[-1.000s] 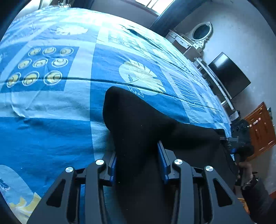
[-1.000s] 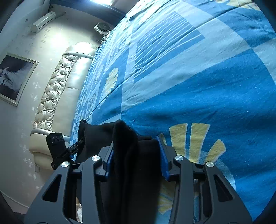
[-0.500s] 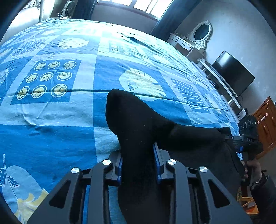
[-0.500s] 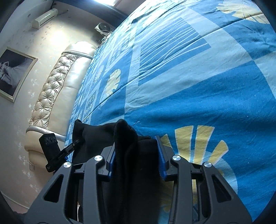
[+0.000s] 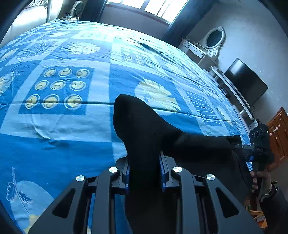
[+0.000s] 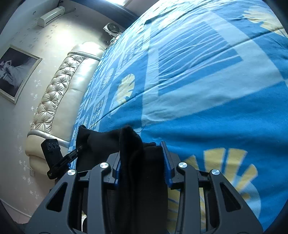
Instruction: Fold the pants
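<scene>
Black pants [image 5: 144,129] bunched up at the near edge of a bed [image 5: 59,126] dressed in a blue patterned sheet, pinched at two spots and strung between them. Left gripper [image 5: 144,169] clenched on one fold of the dark cloth – blue pads pressed against it on both sides, jaws having just been closing, with a rounded lobe of fabric standing up past the fingertips. Right gripper [image 6: 142,160] likewise clamped on a thicker, doubled-over wad of the same garment, its jaws also just narrowing around the cloth. Between the two grips, a slack band of fabric running across, seen from the left wrist camera stretching rightward to the other gripper [image 5: 259,149], itself held by a hand [image 5: 261,178] in a dark sleeve with a watch at the wrist. From the right wrist camera, the opposite gripper [image 6: 59,158] showing at lower left, cloth leading toward it.

Beyond the pants, sheet lying mostly flat with a few wrinkles – panels of yellow circles, leaf shapes and wavy white lines. Cream tufted headboard [image 6: 59,100] along one side of the bed, framed picture [image 6: 16,72] on the wall beside it, air conditioner [image 6: 51,16] above. On the far side, a dark television [image 5: 246,81] on a low stand, a white dresser with an oval mirror [image 5: 215,38], and a window letting in daylight.
</scene>
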Tool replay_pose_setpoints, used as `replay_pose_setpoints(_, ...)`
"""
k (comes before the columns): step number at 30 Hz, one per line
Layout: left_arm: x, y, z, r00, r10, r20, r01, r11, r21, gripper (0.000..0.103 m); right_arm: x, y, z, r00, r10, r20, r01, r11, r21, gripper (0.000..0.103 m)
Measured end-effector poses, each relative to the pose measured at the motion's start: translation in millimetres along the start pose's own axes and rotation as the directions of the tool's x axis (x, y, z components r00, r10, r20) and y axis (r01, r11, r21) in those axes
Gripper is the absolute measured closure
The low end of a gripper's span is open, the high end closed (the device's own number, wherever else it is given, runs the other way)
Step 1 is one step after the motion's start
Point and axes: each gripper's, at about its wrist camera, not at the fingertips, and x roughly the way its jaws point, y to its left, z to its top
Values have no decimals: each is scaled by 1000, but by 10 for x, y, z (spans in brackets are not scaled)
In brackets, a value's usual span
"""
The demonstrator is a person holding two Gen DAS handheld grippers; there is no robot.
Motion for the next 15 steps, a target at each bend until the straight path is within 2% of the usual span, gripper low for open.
replay_pose_setpoints(15,-12,585,409,998,61,14,-60,995,-75,78,635,296,430,999,33,-34,-34,999,-20,68)
